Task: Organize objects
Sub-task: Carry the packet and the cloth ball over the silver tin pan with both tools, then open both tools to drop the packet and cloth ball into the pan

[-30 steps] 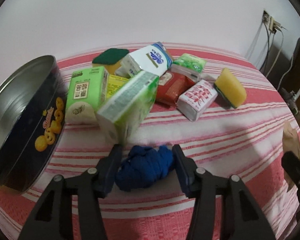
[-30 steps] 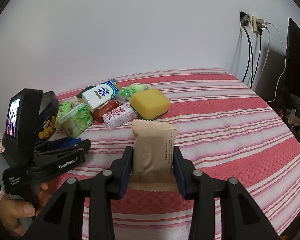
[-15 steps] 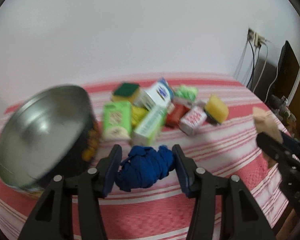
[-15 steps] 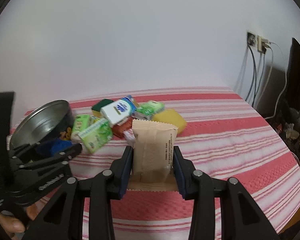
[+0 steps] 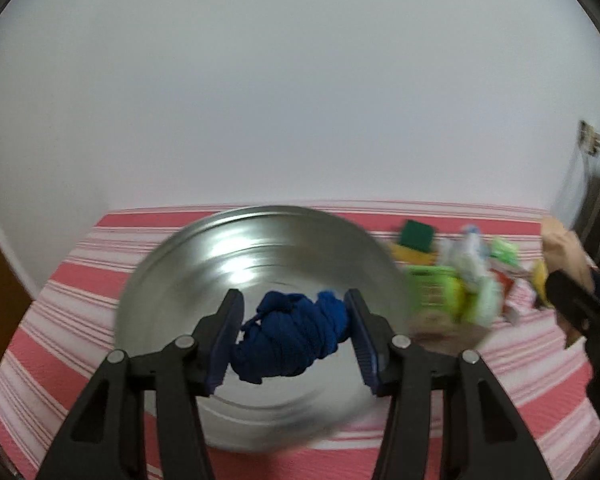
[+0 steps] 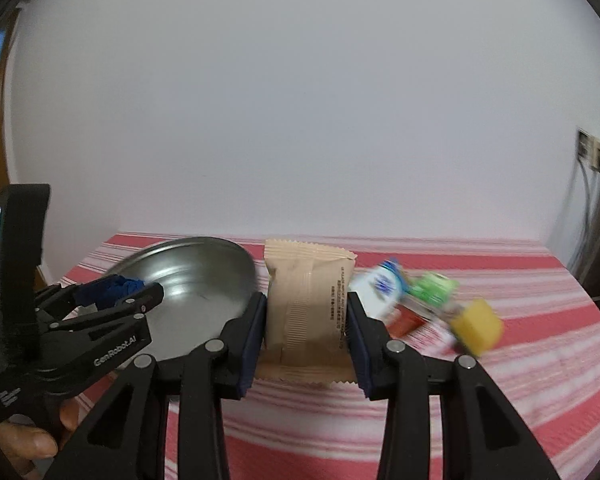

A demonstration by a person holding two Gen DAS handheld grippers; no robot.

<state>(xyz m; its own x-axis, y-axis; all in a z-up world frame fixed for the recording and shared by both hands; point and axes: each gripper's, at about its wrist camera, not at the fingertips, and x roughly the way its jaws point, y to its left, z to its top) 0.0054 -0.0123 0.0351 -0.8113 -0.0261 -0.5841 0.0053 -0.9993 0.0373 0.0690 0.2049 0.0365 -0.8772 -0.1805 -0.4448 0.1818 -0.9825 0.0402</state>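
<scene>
My left gripper point(image 5: 294, 322) is shut on a balled-up blue cloth point(image 5: 292, 340) and holds it over the open round metal tin point(image 5: 228, 256). The left gripper also shows in the right wrist view point(image 6: 112, 292), with the blue cloth point(image 6: 110, 286) above the tin point(image 6: 196, 276). My right gripper point(image 6: 306, 312) is shut on a beige snack packet point(image 6: 306, 304), held upright above the table just right of the tin. The packet shows at the right edge of the left wrist view point(image 5: 564, 248).
A blurred pile of tissue packs point(image 5: 436, 284), a milk carton point(image 6: 380, 288), a green-topped sponge point(image 5: 414, 234) and a yellow sponge point(image 6: 478, 328) lies right of the tin on the red-and-white striped tablecloth point(image 6: 500, 380). A wall socket with cables point(image 6: 590, 152) is at the right.
Both grippers have swung left and risen. The blue cloth went from the tablecloth near the pile to above the tin's opening. The packet moved left next to the tin.
</scene>
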